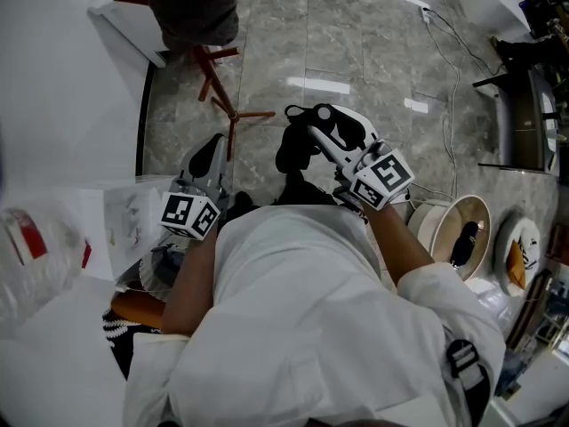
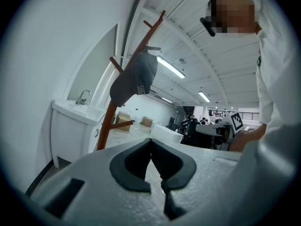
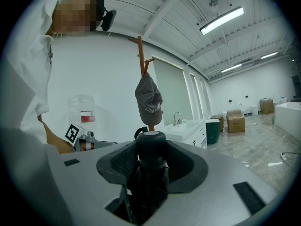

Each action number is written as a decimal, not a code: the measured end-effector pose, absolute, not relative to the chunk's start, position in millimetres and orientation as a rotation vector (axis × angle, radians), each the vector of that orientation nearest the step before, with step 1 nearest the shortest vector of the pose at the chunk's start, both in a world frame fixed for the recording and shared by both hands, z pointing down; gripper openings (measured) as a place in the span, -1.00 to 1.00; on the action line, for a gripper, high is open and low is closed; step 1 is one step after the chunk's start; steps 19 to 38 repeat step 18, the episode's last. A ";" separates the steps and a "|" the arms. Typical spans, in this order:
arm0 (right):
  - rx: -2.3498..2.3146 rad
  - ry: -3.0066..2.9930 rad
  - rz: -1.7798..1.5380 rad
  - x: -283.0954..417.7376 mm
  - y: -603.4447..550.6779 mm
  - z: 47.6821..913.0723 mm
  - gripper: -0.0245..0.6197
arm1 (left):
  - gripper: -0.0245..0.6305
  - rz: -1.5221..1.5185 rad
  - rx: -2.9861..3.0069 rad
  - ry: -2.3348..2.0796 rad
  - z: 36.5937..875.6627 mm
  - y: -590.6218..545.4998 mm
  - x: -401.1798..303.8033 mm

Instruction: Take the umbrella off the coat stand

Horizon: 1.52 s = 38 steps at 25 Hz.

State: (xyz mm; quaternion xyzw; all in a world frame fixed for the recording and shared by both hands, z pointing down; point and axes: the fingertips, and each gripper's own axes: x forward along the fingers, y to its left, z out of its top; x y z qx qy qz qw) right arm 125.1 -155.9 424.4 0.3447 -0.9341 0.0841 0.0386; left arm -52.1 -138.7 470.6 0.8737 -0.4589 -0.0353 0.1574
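A black folded umbrella (image 3: 150, 164) sits between the jaws of my right gripper (image 3: 151, 147), which is shut on it; its round end cap points toward the coat stand. In the head view the right gripper (image 1: 307, 140) holds the umbrella (image 1: 292, 149) away from the stand, above the floor. The red-brown wooden coat stand (image 1: 229, 112) (image 2: 112, 114) (image 3: 141, 55) carries a grey cap (image 2: 136, 79) (image 3: 148, 98) on a peg. My left gripper (image 1: 209, 163) (image 2: 150, 142) is shut with nothing in it, its jaws meeting at the tips, and it points at the stand.
A white sink cabinet (image 2: 70, 126) stands against the wall behind the stand. A cable (image 1: 449, 87) trails over the grey tiled floor. Round containers (image 1: 458, 229) lie at the right, and a clear plastic bag (image 1: 40, 247) at the left.
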 end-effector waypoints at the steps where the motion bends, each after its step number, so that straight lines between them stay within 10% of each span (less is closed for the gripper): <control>1: 1.061 -2.863 0.257 125.2 -155.6 424.1 -0.33 | -0.90 -0.102 2.501 -1.310 470.4 -138.5 -52.2; 38: 1.123 -2.853 0.305 100.1 -147.6 426.3 -0.33 | -0.90 -0.122 2.507 -1.276 471.4 -132.2 -81.2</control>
